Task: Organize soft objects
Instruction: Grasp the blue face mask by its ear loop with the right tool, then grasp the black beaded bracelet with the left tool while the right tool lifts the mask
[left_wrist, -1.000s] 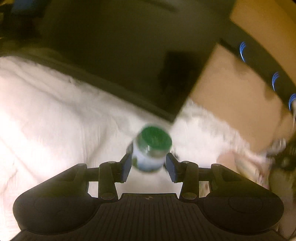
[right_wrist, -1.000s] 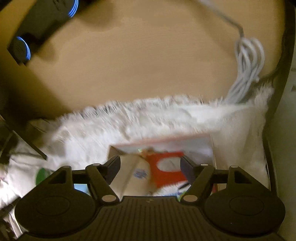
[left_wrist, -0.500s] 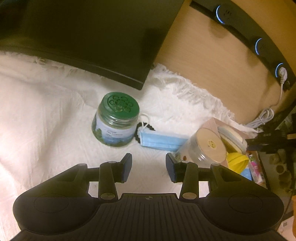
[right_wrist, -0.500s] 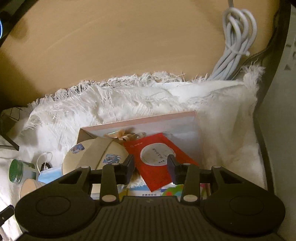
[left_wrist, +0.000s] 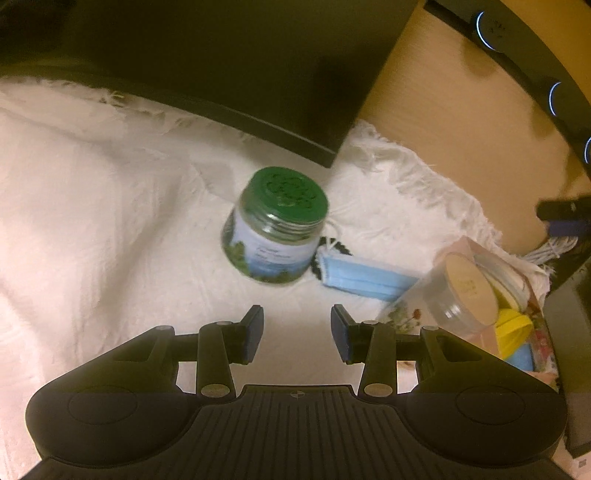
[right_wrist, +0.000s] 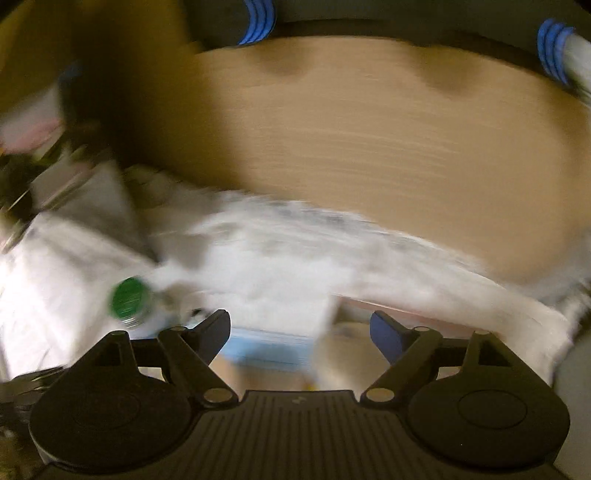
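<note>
A folded blue face mask (left_wrist: 364, 282) lies on the white fringed cloth (left_wrist: 92, 206), just right of a green-lidded jar (left_wrist: 279, 225). My left gripper (left_wrist: 297, 330) hovers open a little short of both, with nothing between its fingers. In the blurred right wrist view the mask (right_wrist: 269, 345) shows as a blue strip just beyond my right gripper (right_wrist: 299, 330), whose jaws are opening wide with nothing pressed between the pads. The jar's green lid (right_wrist: 129, 295) sits off to the left there.
A clear round container (left_wrist: 456, 291) with a tan lid leans on a pink box of mixed items (left_wrist: 517, 328) at the right. A dark monitor base (left_wrist: 258, 92) overhangs the cloth behind the jar. Bare wooden desk (right_wrist: 369, 147) and a black rail with blue lights (left_wrist: 535, 62) lie beyond.
The left gripper let go of the jar, which now stands on the cloth, and backed off. The right gripper swung left from the pink box towards the mask, narrowing and then spreading its jaws.
</note>
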